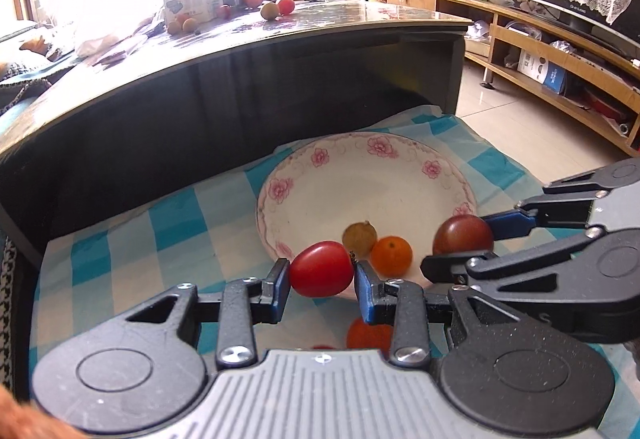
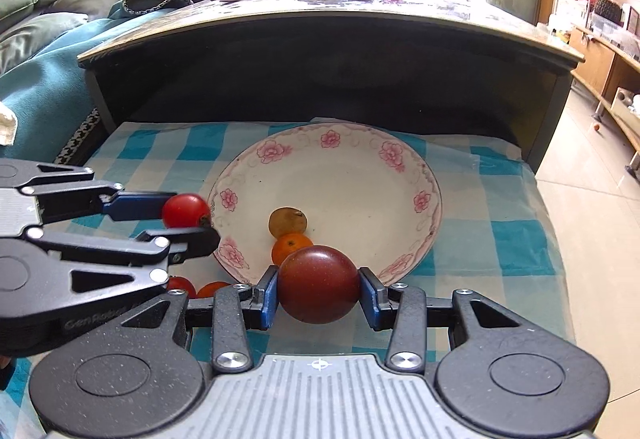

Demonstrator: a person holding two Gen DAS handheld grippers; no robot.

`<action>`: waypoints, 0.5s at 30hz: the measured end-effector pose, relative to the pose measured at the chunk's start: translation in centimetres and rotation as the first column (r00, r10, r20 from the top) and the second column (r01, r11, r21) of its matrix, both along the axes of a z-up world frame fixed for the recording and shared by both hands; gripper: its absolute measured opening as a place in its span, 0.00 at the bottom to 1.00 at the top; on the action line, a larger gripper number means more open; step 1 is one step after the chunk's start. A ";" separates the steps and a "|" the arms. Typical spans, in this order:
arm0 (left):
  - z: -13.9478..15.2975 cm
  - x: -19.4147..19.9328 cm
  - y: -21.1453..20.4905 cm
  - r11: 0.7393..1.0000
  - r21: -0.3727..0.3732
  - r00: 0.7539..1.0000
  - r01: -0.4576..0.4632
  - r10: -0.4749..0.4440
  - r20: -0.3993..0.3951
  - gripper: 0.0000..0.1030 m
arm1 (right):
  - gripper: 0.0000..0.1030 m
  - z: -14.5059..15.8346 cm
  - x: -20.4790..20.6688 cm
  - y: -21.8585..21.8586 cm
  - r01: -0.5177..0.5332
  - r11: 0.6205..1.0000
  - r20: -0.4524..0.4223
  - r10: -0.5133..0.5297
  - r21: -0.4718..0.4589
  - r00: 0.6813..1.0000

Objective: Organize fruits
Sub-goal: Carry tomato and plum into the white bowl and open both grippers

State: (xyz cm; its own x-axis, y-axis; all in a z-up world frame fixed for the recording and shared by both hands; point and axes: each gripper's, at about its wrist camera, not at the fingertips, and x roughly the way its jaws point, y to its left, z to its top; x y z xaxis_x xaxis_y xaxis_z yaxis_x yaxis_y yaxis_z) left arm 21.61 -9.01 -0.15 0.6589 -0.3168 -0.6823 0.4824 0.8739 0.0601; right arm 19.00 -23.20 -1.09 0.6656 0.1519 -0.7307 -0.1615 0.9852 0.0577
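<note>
On a blue-checked cloth (image 2: pixel 500 199), the left gripper (image 1: pixel 322 275) clamps a red oval tomato (image 1: pixel 321 269) at the near-left rim of the pink-flowered white plate (image 2: pixel 360 179); the right gripper (image 2: pixel 319 285) clamps a dark maroon round fruit (image 2: pixel 318 283) at its near rim.

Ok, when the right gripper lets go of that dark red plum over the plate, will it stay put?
Probably not: the dark red plum looks round and smooth, so it may roll downhill on the plate. The orange might stop it.
</note>
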 end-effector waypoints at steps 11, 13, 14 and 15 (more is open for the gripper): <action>-0.9 2.1 -0.7 0.999 0.033 1.000 -0.008 0.008 -0.002 0.42 | 0.34 -0.3 1.0 0.3 -0.024 1.000 0.014 0.024 -0.010 1.000; -1.1 2.4 -0.7 0.999 0.034 1.000 -0.012 0.012 -0.006 0.42 | 0.34 -0.3 1.2 0.2 -0.025 1.000 0.014 0.025 -0.008 1.000; -1.2 2.6 -0.8 0.999 0.037 1.000 -0.013 0.013 -0.007 0.42 | 0.34 -0.4 1.3 0.2 -0.026 1.000 0.013 0.026 -0.007 1.000; -1.3 2.6 -0.8 0.999 0.038 1.000 -0.011 0.012 -0.008 0.42 | 0.34 -0.4 1.4 0.2 -0.025 1.000 0.015 0.025 -0.013 1.000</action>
